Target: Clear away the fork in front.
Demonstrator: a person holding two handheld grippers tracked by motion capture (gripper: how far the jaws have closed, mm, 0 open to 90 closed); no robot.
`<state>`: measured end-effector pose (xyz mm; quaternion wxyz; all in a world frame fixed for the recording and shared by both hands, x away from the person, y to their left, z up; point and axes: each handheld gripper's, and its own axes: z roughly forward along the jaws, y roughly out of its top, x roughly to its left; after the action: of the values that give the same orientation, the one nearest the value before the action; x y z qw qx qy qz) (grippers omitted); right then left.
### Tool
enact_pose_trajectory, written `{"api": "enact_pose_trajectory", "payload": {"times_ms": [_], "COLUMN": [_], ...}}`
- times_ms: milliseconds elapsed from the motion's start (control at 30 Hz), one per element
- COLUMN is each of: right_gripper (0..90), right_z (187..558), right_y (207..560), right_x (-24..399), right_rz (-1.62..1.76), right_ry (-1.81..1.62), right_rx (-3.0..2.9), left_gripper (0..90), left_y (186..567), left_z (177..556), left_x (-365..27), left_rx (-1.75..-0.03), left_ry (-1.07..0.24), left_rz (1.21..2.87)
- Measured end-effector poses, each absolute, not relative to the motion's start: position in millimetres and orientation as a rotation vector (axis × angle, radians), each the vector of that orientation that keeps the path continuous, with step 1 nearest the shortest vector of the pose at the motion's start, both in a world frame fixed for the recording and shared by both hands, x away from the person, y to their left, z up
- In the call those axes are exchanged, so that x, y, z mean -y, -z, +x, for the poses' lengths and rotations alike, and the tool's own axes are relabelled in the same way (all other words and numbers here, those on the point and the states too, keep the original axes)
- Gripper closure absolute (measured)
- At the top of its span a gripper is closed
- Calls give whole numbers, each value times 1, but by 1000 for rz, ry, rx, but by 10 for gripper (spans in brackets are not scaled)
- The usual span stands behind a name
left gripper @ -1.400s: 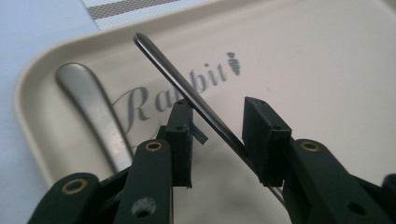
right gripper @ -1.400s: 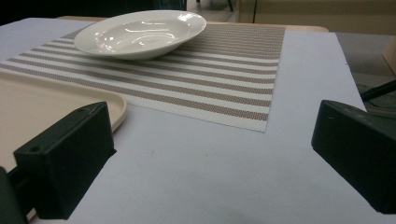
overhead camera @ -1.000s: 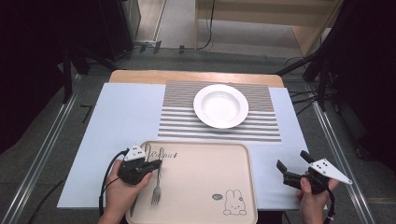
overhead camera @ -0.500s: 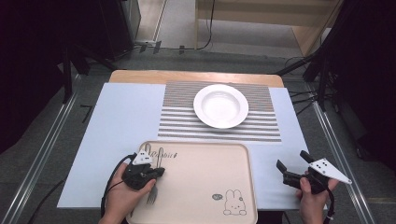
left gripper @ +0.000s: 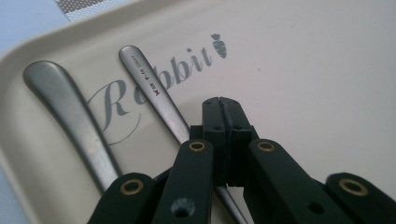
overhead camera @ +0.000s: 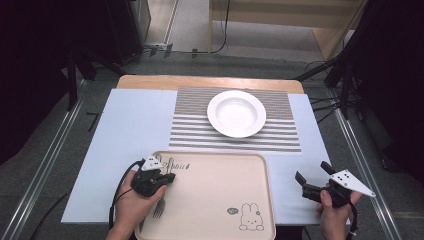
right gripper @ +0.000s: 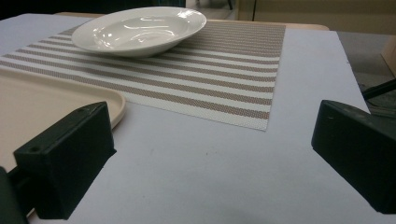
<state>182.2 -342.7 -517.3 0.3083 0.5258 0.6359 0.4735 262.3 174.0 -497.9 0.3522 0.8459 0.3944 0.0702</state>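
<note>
The left gripper (left gripper: 223, 109) has its jaws clenched over the fork handle (left gripper: 154, 91) on the beige tray (overhead camera: 215, 200), beside a spoon handle (left gripper: 70, 112). The right gripper (overhead camera: 312, 180) rests released. Farther off sits a white plate (overhead camera: 236, 113).

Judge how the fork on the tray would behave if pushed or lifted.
The fork looks like thin metal, so probably stiff and fairly light. It lies flat on the glossy tray, so a push would likely slide it, and getting under it may be hard. Its flat shape should keep it from rolling.
</note>
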Motion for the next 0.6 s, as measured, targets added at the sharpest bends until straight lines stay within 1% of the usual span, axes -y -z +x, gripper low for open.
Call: {"api": "enact_pose_trajectory", "payload": {"times_ms": [200, 267, 400, 433, 533, 600], "right_gripper": [0, 0, 0, 0, 0, 0], "right_z": [182, 182, 183, 183, 182, 183], "right_y": [517, 517, 517, 517, 517, 517], "right_x": [342, 342, 342, 342, 342, 341], "right_rz": [1386, 1386, 1387, 1386, 1386, 1383], "right_ry": [-1252, -1252, -1251, -1252, -1250, -1249], "right_rx": [-1685, -1684, -1681, -1682, -1683, -1685], "left_gripper": [892, 830, 635, 569, 413, 285], "left_y": [496, 493, 486, 484, 479, 474], "left_z": [262, 262, 263, 263, 262, 260], "left_x": [-179, -180, -184, -184, -185, -185], "left_rx": [-1012, -989, -973, -973, -964, -960], "left_ry": [-190, -189, -143, -142, -136, -156], "left_rz": [2138, 2118, 2063, 2055, 2020, 1997]}}
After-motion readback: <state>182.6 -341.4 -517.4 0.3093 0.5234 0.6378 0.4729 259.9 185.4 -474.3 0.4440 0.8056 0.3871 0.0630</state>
